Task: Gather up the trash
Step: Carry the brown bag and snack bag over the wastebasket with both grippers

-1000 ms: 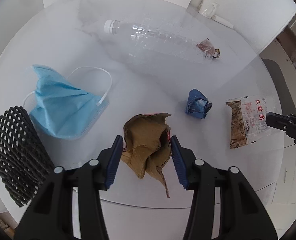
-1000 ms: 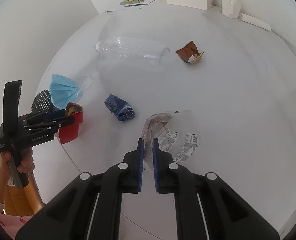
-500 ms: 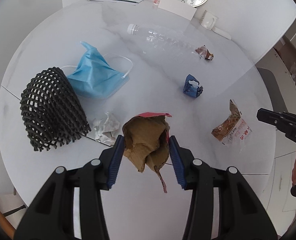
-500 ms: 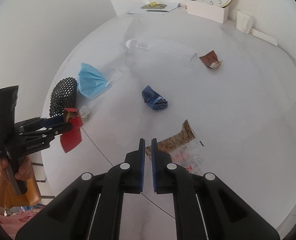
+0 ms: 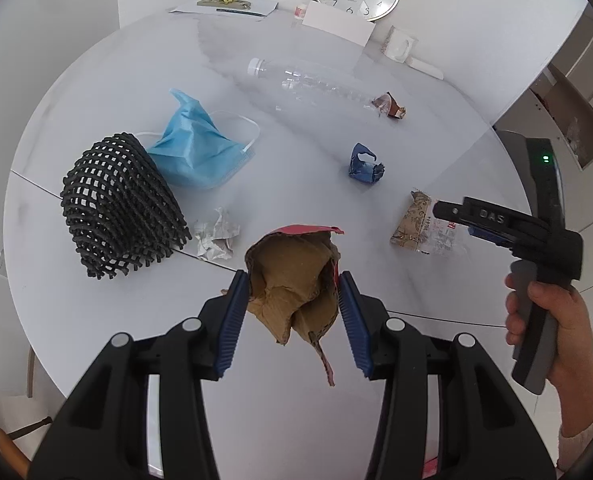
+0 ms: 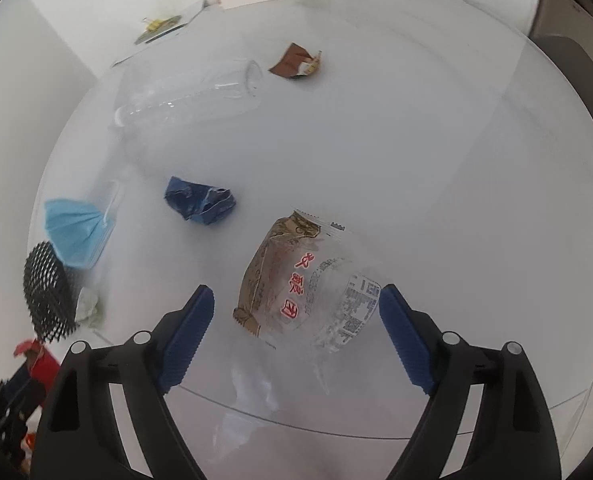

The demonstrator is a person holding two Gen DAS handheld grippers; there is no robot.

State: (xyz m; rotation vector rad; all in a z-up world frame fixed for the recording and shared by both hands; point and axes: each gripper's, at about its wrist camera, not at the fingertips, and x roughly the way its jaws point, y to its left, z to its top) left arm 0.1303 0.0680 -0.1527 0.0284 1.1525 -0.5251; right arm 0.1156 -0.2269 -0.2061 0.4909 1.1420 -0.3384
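brown crumpled cardboard (image 5: 296,280), red on its outer face, is clamped between the blue pads of the left gripper (image 5: 292,312), lifted clear above the near rim of the white round table (image 5: 96,320). over on the right side, the right gripper (image 6: 292,336) has just been spreading its jaws, and now they stand wide apart over the snack wrapper (image 6: 300,280), which lies flat on the table between the pads with neither pad pressing on it. a hand (image 5: 552,320) grips that tool's handle. taking the wrapper as the marker: the blue crumpled scrap (image 6: 200,204) sits just beyond it to the left, the clear plastic bottle (image 6: 184,96) lies on its side further back, and a small brown wrapper (image 6: 296,64) rests near the bottle's base. well off to the wrapper's left are the blue face mask (image 5: 196,152), the black mesh netting (image 5: 116,208) touching it, and a white crumpled paper (image 5: 216,236) beside the netting.
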